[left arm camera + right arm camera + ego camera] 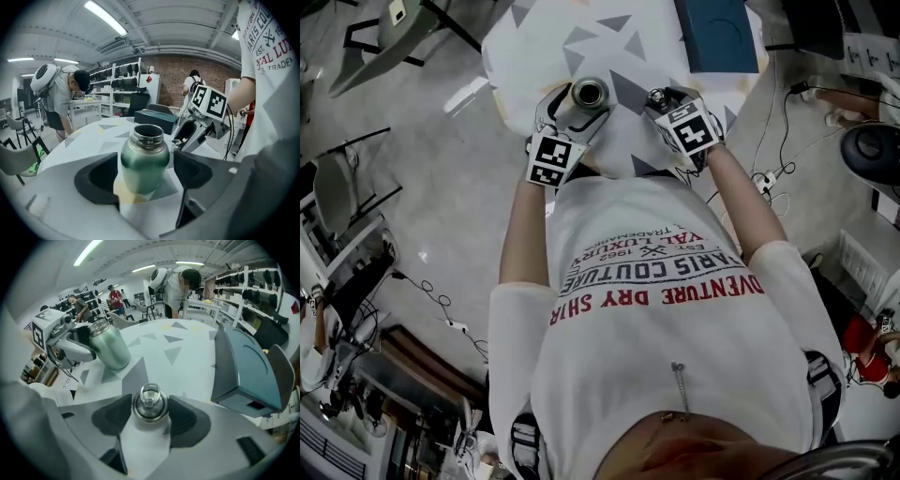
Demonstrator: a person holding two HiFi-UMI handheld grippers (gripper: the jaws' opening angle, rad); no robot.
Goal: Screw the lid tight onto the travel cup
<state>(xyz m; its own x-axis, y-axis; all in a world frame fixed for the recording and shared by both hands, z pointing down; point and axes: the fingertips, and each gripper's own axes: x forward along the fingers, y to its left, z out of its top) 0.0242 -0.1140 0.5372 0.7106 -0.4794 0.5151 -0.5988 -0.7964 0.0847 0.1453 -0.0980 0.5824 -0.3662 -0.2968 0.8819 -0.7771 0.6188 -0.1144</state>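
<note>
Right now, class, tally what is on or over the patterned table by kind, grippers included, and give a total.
travel cup: 1
lid: 1
teal box: 1
grippers: 2, the left gripper and the right gripper
Total: 5

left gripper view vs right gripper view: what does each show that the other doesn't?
Only left gripper view: the left gripper's jaws, open around the standing green travel cup with slim gaps; a brick wall.
Only right gripper view: the lid seen plainly, loop up, between the right gripper's jaws; pad contact unclear.
Both: the cup, the teal box, the triangle-patterned table, a person bending over, and the other gripper.
</note>
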